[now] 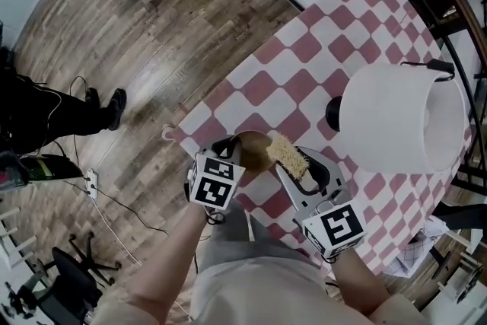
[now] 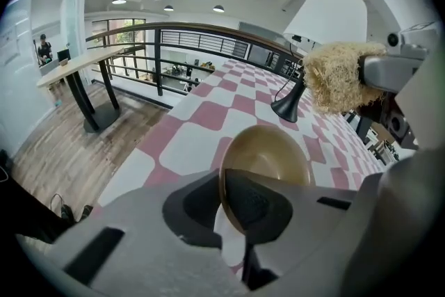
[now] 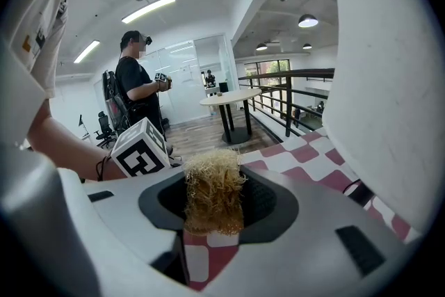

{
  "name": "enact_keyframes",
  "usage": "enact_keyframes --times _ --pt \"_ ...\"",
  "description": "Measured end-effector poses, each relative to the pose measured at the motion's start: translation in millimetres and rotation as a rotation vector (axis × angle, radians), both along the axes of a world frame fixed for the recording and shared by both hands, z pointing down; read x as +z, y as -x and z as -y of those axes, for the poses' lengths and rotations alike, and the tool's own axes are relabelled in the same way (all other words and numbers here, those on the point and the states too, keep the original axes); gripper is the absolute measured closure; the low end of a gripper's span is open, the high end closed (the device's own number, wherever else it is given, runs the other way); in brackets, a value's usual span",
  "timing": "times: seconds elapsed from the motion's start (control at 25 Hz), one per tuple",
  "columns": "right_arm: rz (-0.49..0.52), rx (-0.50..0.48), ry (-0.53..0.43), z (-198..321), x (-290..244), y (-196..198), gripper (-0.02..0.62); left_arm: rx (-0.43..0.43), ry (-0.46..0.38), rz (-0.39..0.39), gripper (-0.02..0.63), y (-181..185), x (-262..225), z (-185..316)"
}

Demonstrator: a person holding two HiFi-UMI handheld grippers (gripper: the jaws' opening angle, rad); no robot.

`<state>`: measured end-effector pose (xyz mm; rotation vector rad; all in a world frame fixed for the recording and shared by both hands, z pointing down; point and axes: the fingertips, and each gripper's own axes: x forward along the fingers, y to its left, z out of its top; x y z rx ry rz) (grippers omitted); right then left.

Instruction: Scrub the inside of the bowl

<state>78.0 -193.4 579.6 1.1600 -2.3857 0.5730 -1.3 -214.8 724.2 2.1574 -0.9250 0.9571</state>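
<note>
Left gripper view shows the left gripper (image 2: pixel 233 209) with its jaws pressed onto the near rim of a round golden-brown bowl (image 2: pixel 268 153), which stands tilted at frame centre against a red-and-white checked tablecloth (image 2: pixel 208 115). In the right gripper view, the right gripper (image 3: pixel 214 209) pinches a straw-coloured fibrous scrubbing pad (image 3: pixel 212 181) — its tuft sticks up between the jaws. In the head view the pad (image 1: pixel 288 154) sits at the bowl's (image 1: pixel 253 150) right edge, just below frame centre, near the table's lower-left border. Further right stands a lamp with a large white cylindrical shade (image 1: pixel 399 118) — its black base (image 2: pixel 288 104) shows beyond the bowl in the left gripper view.
</note>
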Motion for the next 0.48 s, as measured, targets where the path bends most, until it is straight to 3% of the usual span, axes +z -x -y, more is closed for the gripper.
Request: enact_keyframes --times 0.2,0.48 --pt "0.019 0.0 -0.03 -0.6 -17.5 3.4 0.433 -0.008 -0.048 -0.013 0.583 1.3 -25.8 3.5" --pt "0.146 -0.003 -0.088 -9.5 -76.5 15.1 0.433 -0.065 -0.16 -0.052 0.583 13.6 -101.5 11.6"
